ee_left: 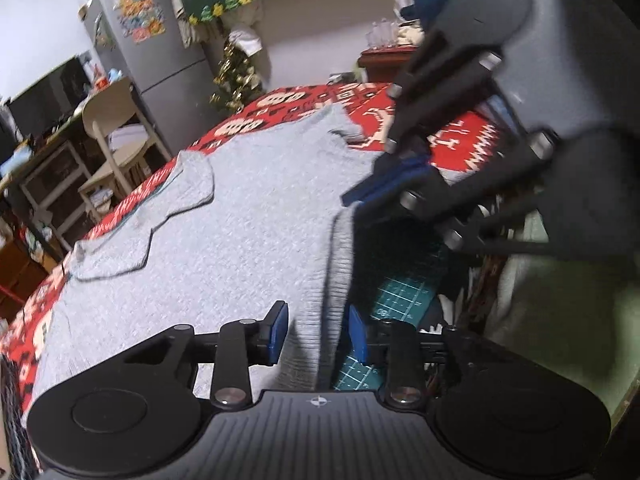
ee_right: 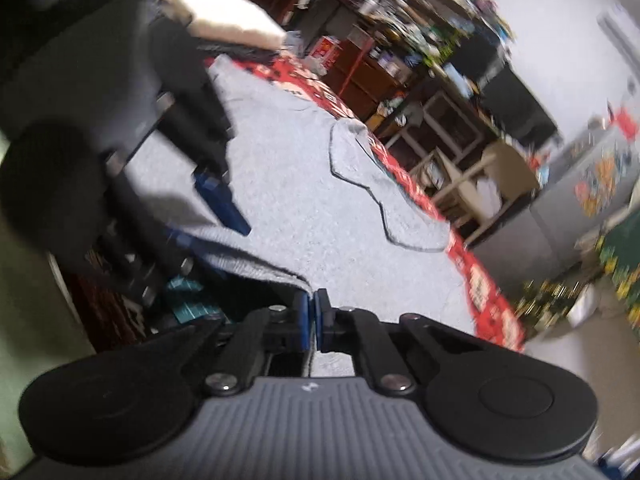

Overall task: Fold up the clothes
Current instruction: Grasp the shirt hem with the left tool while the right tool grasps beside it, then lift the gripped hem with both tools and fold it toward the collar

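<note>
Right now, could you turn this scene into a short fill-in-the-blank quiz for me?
1. The garment spread on the table is ____ in colour.
2. The cloth under it is mostly ____ with white patterns.
3. The right gripper is ____ on the garment's ribbed hem.
4. The left gripper has its fingers ____, with the hem between them.

Missing words: grey; red; shut; open

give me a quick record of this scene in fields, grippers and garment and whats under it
garment: grey knit sweater spread flat, ribbed hem toward the cameras
surface: red patterned cloth over the table
left hand-held gripper: jaws apart around the hem, not closed
right hand-held gripper: shut on the hem edge
below hem: green cutting mat
background: grey fridge, cream chair
</note>
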`<state>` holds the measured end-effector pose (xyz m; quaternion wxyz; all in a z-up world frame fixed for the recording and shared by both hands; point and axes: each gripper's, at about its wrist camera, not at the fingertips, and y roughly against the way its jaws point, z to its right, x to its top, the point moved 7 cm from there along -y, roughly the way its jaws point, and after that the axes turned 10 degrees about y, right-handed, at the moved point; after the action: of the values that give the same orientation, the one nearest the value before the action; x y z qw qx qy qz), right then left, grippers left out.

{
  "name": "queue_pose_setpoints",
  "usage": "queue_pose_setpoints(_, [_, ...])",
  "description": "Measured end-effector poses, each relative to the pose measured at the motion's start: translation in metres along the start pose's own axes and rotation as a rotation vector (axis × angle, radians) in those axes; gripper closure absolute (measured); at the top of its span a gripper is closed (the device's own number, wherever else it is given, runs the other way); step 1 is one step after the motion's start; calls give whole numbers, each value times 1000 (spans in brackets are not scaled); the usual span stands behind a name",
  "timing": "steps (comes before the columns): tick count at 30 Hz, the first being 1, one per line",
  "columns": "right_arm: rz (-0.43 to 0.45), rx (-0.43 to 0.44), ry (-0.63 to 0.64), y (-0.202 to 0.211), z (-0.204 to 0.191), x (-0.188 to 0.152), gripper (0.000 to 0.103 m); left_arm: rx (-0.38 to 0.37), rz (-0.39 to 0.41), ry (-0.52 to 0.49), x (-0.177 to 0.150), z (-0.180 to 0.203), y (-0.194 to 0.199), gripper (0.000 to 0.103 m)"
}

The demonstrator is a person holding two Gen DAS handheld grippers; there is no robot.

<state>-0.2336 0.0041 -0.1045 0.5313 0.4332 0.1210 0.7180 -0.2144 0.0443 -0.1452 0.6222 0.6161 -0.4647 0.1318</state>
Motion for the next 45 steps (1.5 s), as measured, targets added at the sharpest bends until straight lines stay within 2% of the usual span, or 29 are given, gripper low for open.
queue_pose_setpoints(3, [2, 62, -159, 5, 16, -2, 100, 32, 23, -65, -2, 7, 1, 64])
queue_pose_setpoints(6, [8, 63, -223, 19, 20, -5, 100, 106, 62, -157, -6, 12, 1, 64])
queue_pose_setpoints(10, [0, 73, -261, 21, 27, -7, 100, 262, 137, -346, -18, 16, 4, 64])
queue_pose_setpoints(12, [-2, 75, -255, 21, 27, -8, 100, 309, 156, -417, -27, 17, 7, 64])
queue_pose_setpoints(14, [-2, 79, -254, 19, 27, -7, 100, 328, 149, -446, -37, 16, 10, 63])
queue_pose_setpoints(22, [-4, 83, -251, 5, 32, -6, 100, 396, 120, -460, -65, 8, 24, 61])
queue_pose_setpoints(27, [-7, 83, -248, 4, 31, -7, 100, 436, 96, -452, -70, -4, 28, 61])
queue_pose_setpoints(31, [-7, 89, -242, 5, 30, -7, 99, 431, 78, -422, -71, -9, 28, 62])
queue_pose_setpoints(32, [-7, 91, -239, 6, 29, -7, 99, 427, 78, -419, -71, -9, 29, 68])
queue_pose_setpoints(33, [-8, 92, -236, 6, 28, -7, 99, 423, 77, -417, -71, -9, 29, 86])
queue_pose_setpoints(34, [-10, 93, -232, 5, 27, -7, 99, 422, 82, -414, -70, -10, 30, 96])
queue_pose_setpoints(35, [-14, 96, -226, 5, 26, -8, 99, 422, 88, -411, -69, -10, 31, 98])
queue_pose_setpoints(38, [-28, 97, -192, 2, 20, -11, 92, 418, 99, -384, -64, -14, 36, 100])
queue_pose_setpoints(40, [-32, 89, -158, 1, 14, -13, 79, 416, 100, -358, -61, -18, 38, 100])
queue_pose_setpoints(45, [-15, 103, -52, 0, -9, -10, 56, 426, 112, -316, -49, -28, 41, 100])
